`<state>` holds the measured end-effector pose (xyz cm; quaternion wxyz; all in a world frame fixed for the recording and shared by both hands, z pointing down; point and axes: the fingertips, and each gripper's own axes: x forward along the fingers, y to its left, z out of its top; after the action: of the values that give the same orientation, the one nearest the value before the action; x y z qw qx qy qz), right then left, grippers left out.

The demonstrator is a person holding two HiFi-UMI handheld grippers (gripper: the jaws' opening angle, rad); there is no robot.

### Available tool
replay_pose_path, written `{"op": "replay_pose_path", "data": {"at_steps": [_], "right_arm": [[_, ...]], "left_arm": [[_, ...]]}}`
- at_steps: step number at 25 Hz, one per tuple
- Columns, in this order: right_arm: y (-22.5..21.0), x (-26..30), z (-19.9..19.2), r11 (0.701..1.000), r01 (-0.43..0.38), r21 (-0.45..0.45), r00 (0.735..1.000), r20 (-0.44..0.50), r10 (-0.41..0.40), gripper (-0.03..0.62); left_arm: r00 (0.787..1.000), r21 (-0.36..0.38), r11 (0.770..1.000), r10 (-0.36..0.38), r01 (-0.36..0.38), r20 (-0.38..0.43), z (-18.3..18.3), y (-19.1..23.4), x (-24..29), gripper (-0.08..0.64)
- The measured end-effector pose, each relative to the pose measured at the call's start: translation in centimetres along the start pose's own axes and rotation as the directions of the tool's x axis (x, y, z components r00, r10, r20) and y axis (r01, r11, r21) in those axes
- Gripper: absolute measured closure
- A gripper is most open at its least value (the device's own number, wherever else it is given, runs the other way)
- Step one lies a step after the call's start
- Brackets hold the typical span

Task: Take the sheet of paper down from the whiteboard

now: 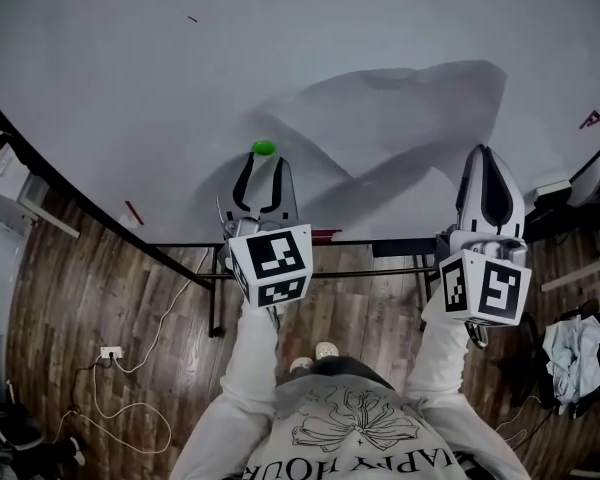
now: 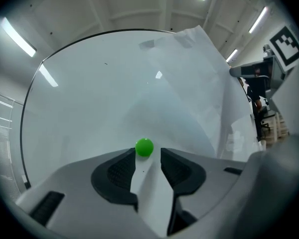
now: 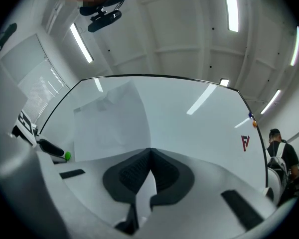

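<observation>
Against the whiteboard (image 1: 130, 68), I am holding the right gripper (image 1: 481, 154) pinched on the sheet's (image 1: 410, 108) lower edge so it cannot drop, while the left gripper (image 1: 263, 165), jaws spread, is framing the green magnet (image 1: 264, 149) that seems to be pinning it.

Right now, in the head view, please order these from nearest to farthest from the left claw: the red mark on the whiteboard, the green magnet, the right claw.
1. The green magnet: right at the tips of the left claw.
2. The right claw: off to the right, shut on the sheet of paper.
3. The red mark: far right on the whiteboard.
</observation>
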<state>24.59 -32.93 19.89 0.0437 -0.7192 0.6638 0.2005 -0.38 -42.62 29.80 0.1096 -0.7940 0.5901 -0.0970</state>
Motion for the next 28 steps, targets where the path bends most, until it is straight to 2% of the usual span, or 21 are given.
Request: {"op": "replay_pose_path", "data": {"at_steps": [12, 22, 25, 28], "right_arm": [[-0.2, -4.0, 4.5, 0.995, 0.084, -0.048, 0.995, 0.060, -0.081, 0.591], [0.0, -7.1, 5.5, 0.988, 0.135, -0.078, 0.989, 0.064, -0.130, 0.591], [0.4, -7.8, 5.7, 0.986, 0.147, -0.079, 0.988, 0.051, -0.143, 0.591], [0.8, -8.3, 7.2, 0.984, 0.167, -0.053, 0.980, 0.113, -0.161, 0.591]], "left_arm": [[0.991, -0.074, 0.997, 0.009, 0.002, 0.136, 3.7, 1.5, -5.7, 0.419], [0.983, -0.108, 0.992, -0.038, 0.058, 0.181, 4.5, 1.8, -8.0, 0.420], [0.981, -0.113, 0.992, -0.041, 0.064, 0.191, 4.5, 1.9, -8.8, 0.444], [0.977, -0.127, 0.989, -0.042, 0.069, 0.207, 4.7, 2.2, -9.9, 0.495]]}}
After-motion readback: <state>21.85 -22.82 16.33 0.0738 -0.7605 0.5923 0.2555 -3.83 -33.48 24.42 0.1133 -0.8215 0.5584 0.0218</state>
